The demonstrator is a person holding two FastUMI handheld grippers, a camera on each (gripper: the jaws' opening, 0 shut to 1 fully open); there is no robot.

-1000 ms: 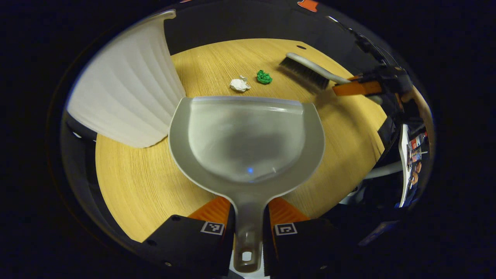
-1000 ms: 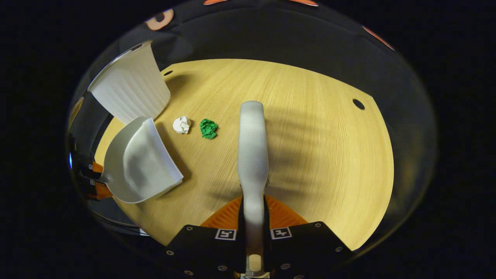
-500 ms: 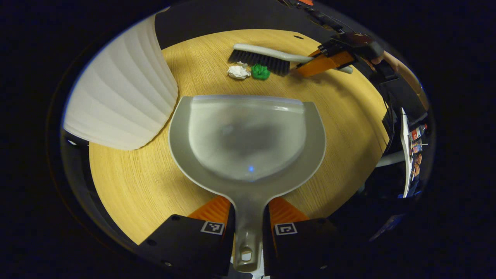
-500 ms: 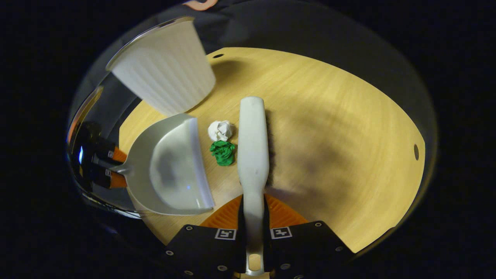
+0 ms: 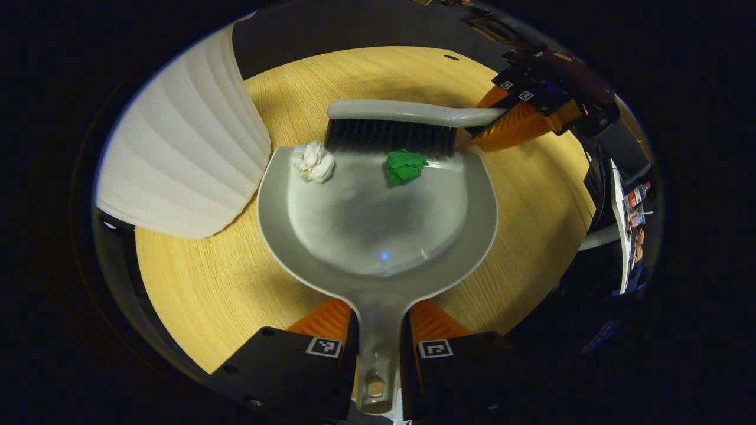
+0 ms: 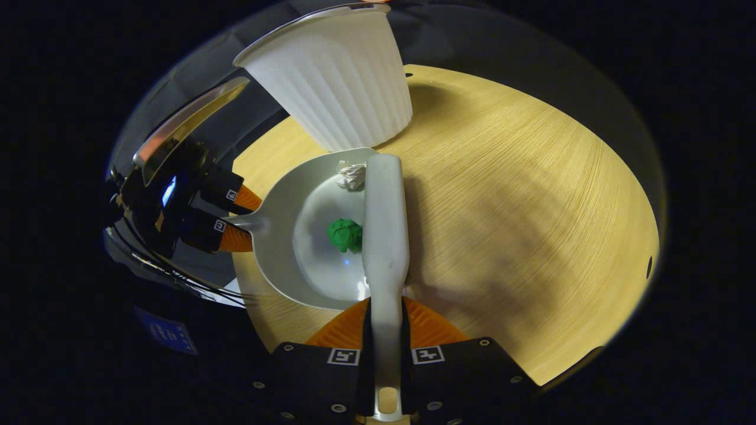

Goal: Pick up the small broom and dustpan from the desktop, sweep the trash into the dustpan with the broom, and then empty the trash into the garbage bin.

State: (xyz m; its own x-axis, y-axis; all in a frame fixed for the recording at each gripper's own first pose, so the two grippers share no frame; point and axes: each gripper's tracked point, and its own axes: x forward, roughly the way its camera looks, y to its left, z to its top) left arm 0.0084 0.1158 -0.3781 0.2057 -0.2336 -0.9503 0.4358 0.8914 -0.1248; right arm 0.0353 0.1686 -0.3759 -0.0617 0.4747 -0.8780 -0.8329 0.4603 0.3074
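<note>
On my far left in the left gripper view stands the white ribbed garbage bin, on the wooden counter and just beside the dustpan's left rim. My left gripper has its fingers closed tight on the handle of the grey dustpan, which lies flat on the counter with its mouth pointing away from me. Inside it, the white paper wad sits at the front left corner near the lip, and the green paper wad lies to its right, well within the pan. The broom lies across the pan's mouth, bristles down against the lip and touching the green wad. At the far right, my right gripper pinches the broom's handle; in the right gripper view its fingers press both sides of that handle.
</note>
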